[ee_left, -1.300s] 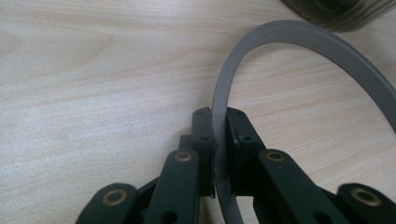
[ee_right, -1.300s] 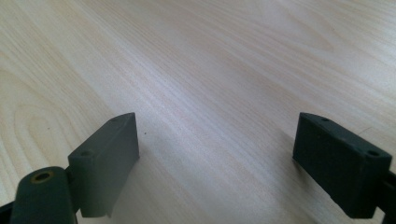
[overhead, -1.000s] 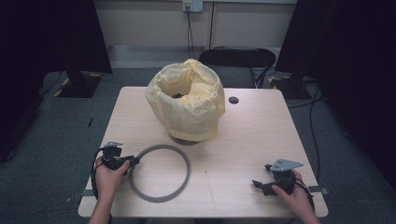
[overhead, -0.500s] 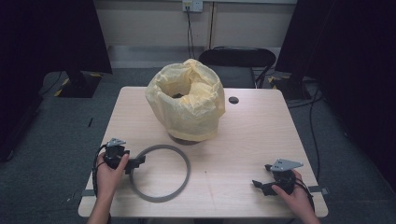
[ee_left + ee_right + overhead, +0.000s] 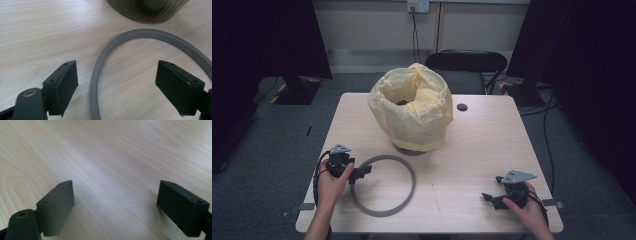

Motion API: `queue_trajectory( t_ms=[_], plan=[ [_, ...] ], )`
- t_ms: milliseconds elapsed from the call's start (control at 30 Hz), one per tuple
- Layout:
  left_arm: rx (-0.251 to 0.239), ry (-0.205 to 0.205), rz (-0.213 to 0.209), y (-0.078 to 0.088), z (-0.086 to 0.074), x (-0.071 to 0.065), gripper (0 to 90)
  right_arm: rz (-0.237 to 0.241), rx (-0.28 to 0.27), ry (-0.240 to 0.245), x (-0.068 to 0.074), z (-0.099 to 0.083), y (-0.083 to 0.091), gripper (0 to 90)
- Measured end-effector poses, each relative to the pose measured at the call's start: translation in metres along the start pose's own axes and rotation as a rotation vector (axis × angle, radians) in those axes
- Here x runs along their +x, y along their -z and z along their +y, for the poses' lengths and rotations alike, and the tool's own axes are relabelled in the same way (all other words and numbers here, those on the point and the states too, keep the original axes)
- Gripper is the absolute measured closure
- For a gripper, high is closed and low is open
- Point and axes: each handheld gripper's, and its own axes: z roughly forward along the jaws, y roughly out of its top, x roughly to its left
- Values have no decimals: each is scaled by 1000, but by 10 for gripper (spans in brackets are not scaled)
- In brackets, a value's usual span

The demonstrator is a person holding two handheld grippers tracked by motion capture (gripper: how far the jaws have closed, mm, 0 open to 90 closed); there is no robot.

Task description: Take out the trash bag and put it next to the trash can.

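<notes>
Grey ring (image 5: 100, 65) lies flat between left gripper (image 5: 117, 82) jaws — just opened, untouched.

A wooden table (image 5: 472, 165) stands on grey carpet (image 5: 277, 145). Toward its far side sits a bin (image 5: 409, 147) lined with a yellow bag (image 5: 412, 112), the bag's mouth open and its plastic draped down the outside. Right of the bag, a dark round hole (image 5: 462, 107) marks the tabletop. Behind the table is a black chair (image 5: 467, 62), and a wall socket (image 5: 418, 6) with a hanging cable (image 5: 415, 30).
</notes>
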Motion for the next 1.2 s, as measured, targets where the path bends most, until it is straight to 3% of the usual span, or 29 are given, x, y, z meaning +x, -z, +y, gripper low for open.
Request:
queue_trajectory(
  t_ms=[167,267,333,433,600,667,800,1000,1200],
  plan=[
    [1,-55,-8,-3,3,-2,191,-1,0,1,0,0,0,135],
    [-2,-44,-12,-4,5,-2,178,2,-1,-3,0,0,0,137],
    [-8,-60,-5,-4,7,-3,169,5,-4,5,-1,0,0,144],
    [-10,-30,-28,-5,8,-3,168,5,-5,7,-2,0,0,145],
    [-11,-21,-31,-7,10,-3,167,2,-3,16,-4,3,-2,145],
    [-13,-15,-34,-7,11,-2,167,-9,-1,21,-5,6,-2,147],
    [-5,-40,-27,-6,13,-1,167,9,6,27,-7,16,-4,147],
    [-8,-36,-29,-5,16,1,167,22,3,51,-7,34,-7,147],
    [-15,-62,-45,-5,20,0,167,46,-21,31,-10,50,-10,147]
  ],
)
